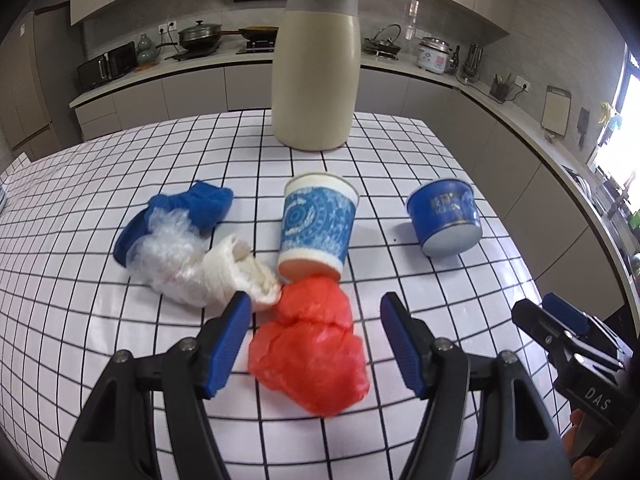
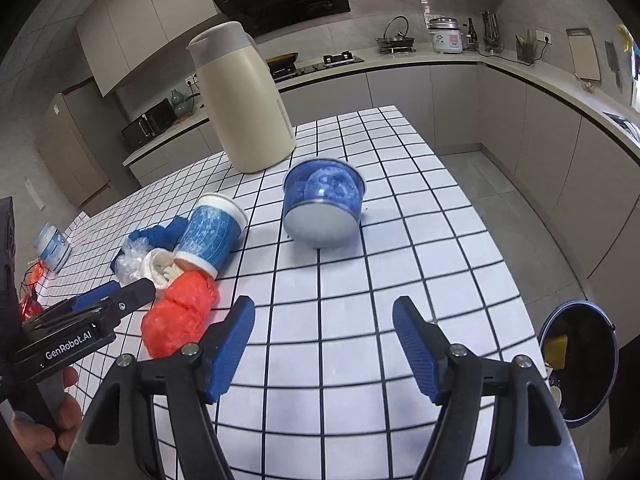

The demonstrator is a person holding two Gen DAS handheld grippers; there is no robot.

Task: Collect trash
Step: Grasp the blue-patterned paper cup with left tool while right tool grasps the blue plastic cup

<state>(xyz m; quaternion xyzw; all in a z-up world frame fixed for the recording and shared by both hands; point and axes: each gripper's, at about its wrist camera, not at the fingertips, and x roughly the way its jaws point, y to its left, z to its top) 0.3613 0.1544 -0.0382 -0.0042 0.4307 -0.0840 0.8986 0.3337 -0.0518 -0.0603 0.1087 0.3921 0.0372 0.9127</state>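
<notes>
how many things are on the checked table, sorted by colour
Blue: 3 – patterned paper cup, blue tub, blue cloth
Red: 1 – red plastic bag
White or clear: 3 – white wad, clear plastic wrap, small jar
Cream: 1 – thermos jug
Total: 8
A red item at the right wrist view's left edge is too cut off to count.

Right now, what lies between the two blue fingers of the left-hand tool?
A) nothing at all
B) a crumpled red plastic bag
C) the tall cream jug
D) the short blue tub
B: in the left wrist view the crumpled red plastic bag lies between the open fingers of the left gripper, which do not press on it.
</notes>
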